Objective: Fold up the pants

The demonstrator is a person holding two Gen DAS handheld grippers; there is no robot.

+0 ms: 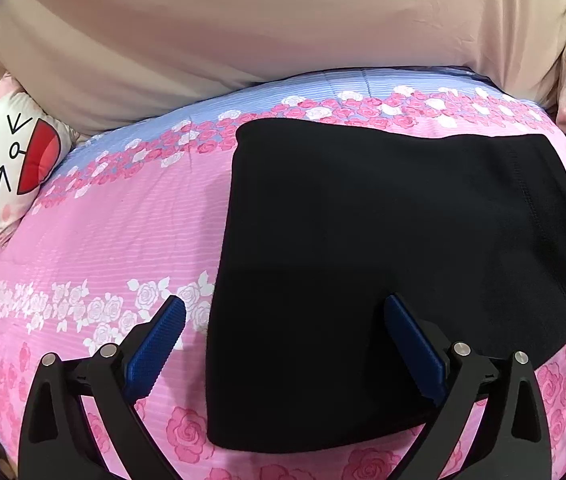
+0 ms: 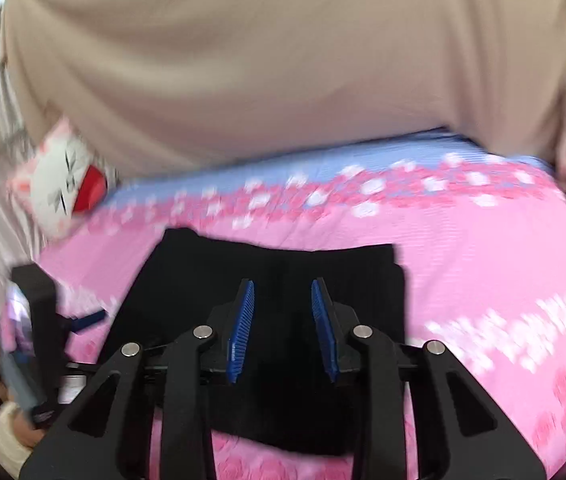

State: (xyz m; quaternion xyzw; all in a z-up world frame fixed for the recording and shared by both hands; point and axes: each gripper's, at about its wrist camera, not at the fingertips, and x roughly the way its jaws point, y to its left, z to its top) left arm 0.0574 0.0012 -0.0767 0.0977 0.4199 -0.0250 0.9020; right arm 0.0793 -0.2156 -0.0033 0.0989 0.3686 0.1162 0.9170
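You are working over a bed spread with one pink, rose-printed cotton sheet point(image 1: 95, 236), its far band pale blue, and behind it hangs one wide beige cloth point(image 1: 243, 20). On the sheet lies the single pair of black knit pants point(image 1: 383, 240), already folded into a compact, flat rectangle with a stitched seam showing near its right side. Judging from that shape, most of the folding looks done; at most one more fold or a final smoothing is left, and you may simply be finishing.

One white cartoon-face cushion with a red mouth point(image 1: 15, 152) sits at the far left corner of the bed, well apart from the pants.

Your left gripper point(image 1: 283, 312) hovers with its blue pads spread wide, one over the sheet and one over the pants' near left part, pinching nothing. Your right gripper point(image 2: 282, 292), seen through motion blur, sits above the pants with its pads parted by a narrow gap and no cloth visibly between them. So count two grippers, both empty.
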